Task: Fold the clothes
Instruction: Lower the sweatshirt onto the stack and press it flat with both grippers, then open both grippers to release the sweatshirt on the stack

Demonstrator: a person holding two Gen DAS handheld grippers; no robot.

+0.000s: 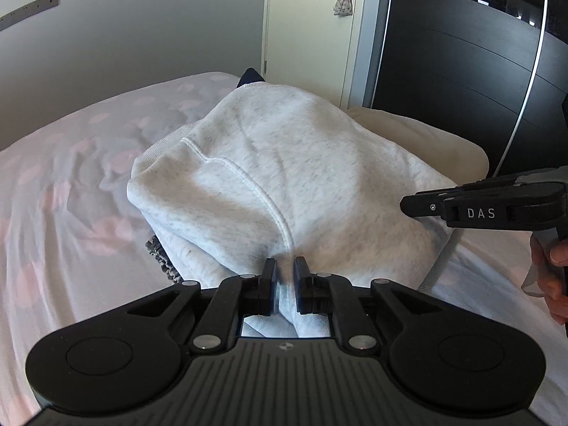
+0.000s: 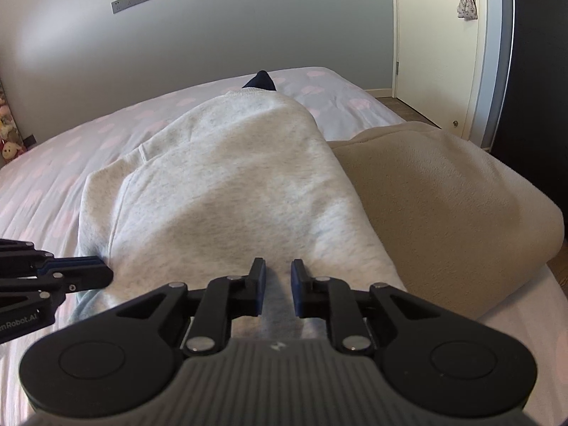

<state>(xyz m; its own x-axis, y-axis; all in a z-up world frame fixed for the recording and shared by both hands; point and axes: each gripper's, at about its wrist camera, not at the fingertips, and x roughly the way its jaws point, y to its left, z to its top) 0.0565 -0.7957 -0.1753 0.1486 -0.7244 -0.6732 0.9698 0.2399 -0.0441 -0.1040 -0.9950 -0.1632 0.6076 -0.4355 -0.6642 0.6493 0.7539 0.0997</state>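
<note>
A pale grey sweatshirt [image 1: 284, 163] lies folded on the bed, and it fills the middle of the right wrist view [image 2: 220, 191] too. My left gripper [image 1: 285, 269] is at its near edge, jaws a narrow gap apart, with a ridge of the grey cloth standing between the pads. My right gripper [image 2: 278, 271] is over the sweatshirt's near edge, slightly open, the cloth lying flat under the gap. Each gripper shows side-on in the other's view: the right [image 1: 408, 206] beside the sweatshirt's right side, the left [image 2: 103, 275] by its left corner.
The bed sheet [image 1: 71, 184] is white with pink blotches. A folded beige blanket [image 2: 443, 206] lies against the sweatshirt's right side. A dark garment [image 2: 261, 80] peeks out behind the sweatshirt and a patterned one [image 1: 159, 255] under it. A hand [image 1: 553, 269] holds the right gripper. A white door [image 2: 433, 35] stands beyond.
</note>
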